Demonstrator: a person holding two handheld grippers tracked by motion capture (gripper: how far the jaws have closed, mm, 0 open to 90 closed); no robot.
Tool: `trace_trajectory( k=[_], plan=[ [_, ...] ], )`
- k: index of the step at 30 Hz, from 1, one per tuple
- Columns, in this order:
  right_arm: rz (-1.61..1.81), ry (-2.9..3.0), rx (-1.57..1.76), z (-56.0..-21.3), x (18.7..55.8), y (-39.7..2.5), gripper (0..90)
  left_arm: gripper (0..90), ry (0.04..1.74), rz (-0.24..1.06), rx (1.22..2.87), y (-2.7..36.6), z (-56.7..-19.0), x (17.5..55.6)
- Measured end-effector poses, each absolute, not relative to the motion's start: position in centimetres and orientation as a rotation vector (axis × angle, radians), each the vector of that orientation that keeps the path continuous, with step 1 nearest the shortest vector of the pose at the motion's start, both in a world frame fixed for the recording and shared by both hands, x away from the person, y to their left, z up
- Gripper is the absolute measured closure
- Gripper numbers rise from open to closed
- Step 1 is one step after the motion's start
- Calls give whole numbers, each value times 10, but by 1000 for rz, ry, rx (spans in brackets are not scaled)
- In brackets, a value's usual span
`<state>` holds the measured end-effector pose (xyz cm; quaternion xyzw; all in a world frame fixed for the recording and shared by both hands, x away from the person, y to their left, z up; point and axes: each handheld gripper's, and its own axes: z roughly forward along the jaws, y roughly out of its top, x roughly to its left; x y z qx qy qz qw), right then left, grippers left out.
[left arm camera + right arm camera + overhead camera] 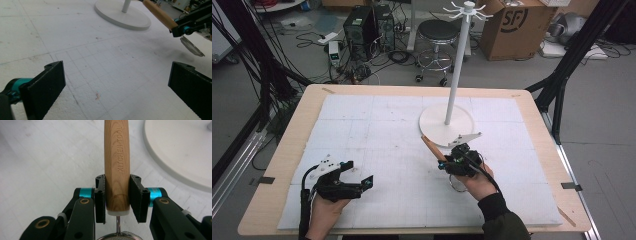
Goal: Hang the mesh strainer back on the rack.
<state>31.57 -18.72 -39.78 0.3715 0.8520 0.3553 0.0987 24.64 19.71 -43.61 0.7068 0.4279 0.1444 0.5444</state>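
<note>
At the front right of the bench (277,165), grips the strainer (434,149) in the right claw (447,162): both jaws pressed flat against the wooden handle (117,165) close to its mesh end, the free end pointing toward the round base (447,125) of the white stand (454,75). Looks like a carry to the hooks (468,10) at the stand's top.

To do it well: keep the squeeze firm, since the grip sits low on the handle and the long end can swing. Lift clear of the base before turning. Bring the handle's far end up beside one hook without knocking the thin pole. Whether that end has a hanging hole cannot be told.

Left claw (359,172): jaws wide apart over bare foam, holding nothing, well apart from the stand; ready to steady the base if needed.

Containers: mesh bowl (192,47) of the strainer hangs just above the bench, seemingly with nothing in it. Cardboard box (512,25) on the floor beyond, contents hidden.
</note>
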Motion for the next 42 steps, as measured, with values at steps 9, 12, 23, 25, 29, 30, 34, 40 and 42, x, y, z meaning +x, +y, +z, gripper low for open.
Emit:
trace_trajectory(
  k=[9, 12, 23, 25, 29, 30, 34, 40, 42],
  plan=[
    [1260, 2383, 1119, -386, 314, -202, 690, 17, 1016, 349, 1679, 197, -436, 246],
    [1355, 2335, 1114, -381, 314, -207, 690, 16, 1018, 350, 1680, 197, -436, 246],
    [1507, 2187, 1112, -370, 312, -216, 689, 17, 1017, 352, 1683, 198, -436, 246],
    [1570, 2136, 1113, -364, 311, -218, 689, 17, 1019, 355, 1687, 198, -436, 246],
    [1612, 2113, 1117, -359, 311, -218, 689, 17, 1018, 359, 1683, 198, -436, 246],
    [1629, 2102, 1110, -357, 311, -218, 689, 17, 1021, 361, 1679, 198, -436, 246],
    [1719, 2040, 1099, -348, 313, -218, 689, 17, 1029, 364, 1679, 198, -437, 245],
    [1771, 1972, 1067, -330, 315, -216, 689, 17, 1032, 369, 1677, 199, -437, 245],
    [1802, 1936, 1059, -323, 316, -216, 690, 17, 1035, 371, 1680, 199, -437, 245]
  ],
)
